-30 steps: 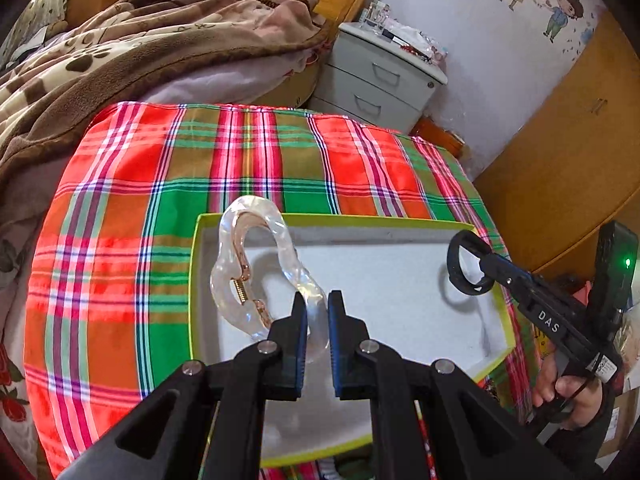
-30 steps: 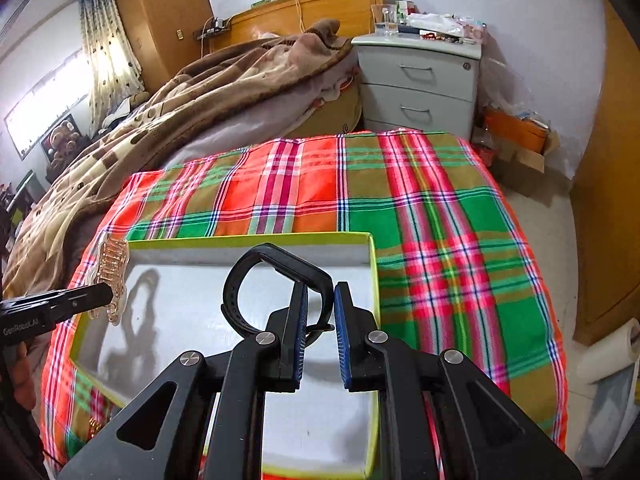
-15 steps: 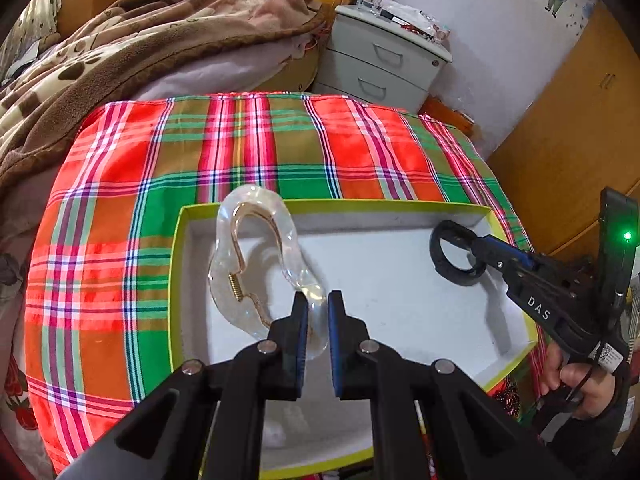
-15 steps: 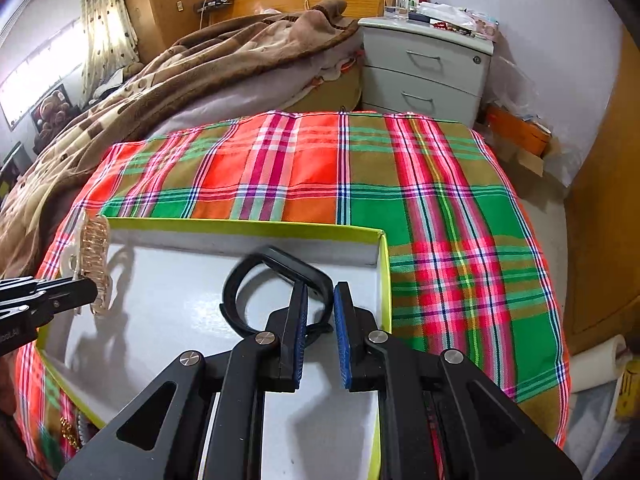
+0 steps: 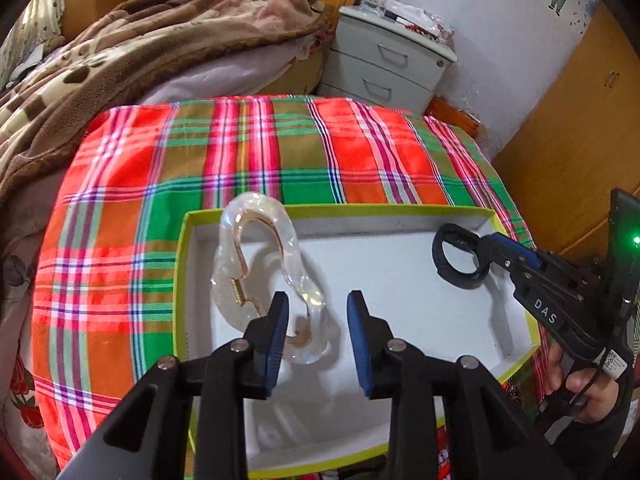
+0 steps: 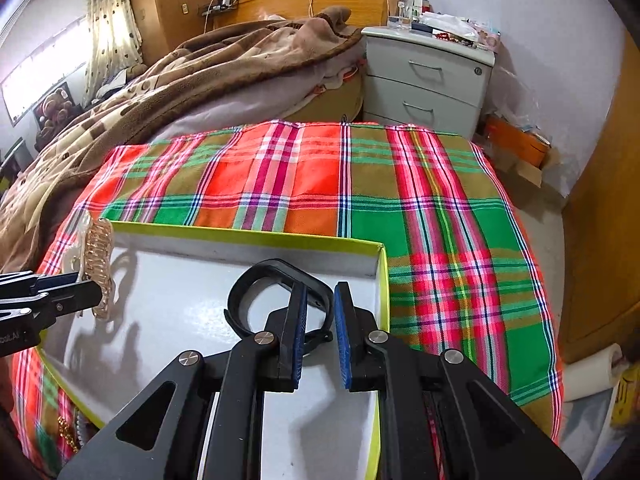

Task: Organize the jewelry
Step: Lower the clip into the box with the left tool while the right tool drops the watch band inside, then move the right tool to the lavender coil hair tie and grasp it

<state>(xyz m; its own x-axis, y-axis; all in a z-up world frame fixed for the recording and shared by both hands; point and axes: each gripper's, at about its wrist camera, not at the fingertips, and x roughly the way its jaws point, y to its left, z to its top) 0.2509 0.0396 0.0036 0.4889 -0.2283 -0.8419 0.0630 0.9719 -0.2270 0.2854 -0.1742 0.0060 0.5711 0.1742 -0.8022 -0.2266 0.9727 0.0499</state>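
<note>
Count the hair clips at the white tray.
2: a clear acrylic claw clip, white tray's left side, by the open left gripper; a black plastic clip, right side, in the right gripper.

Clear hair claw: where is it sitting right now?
In the left wrist view the clear hair claw lies in the white tray's left half, between the open left tongs; the black clip is at the tray's right.

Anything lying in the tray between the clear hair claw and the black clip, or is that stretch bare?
Bare. In the left wrist view only white tray floor and shadow separate the clear hair claw from the black clip.
</note>
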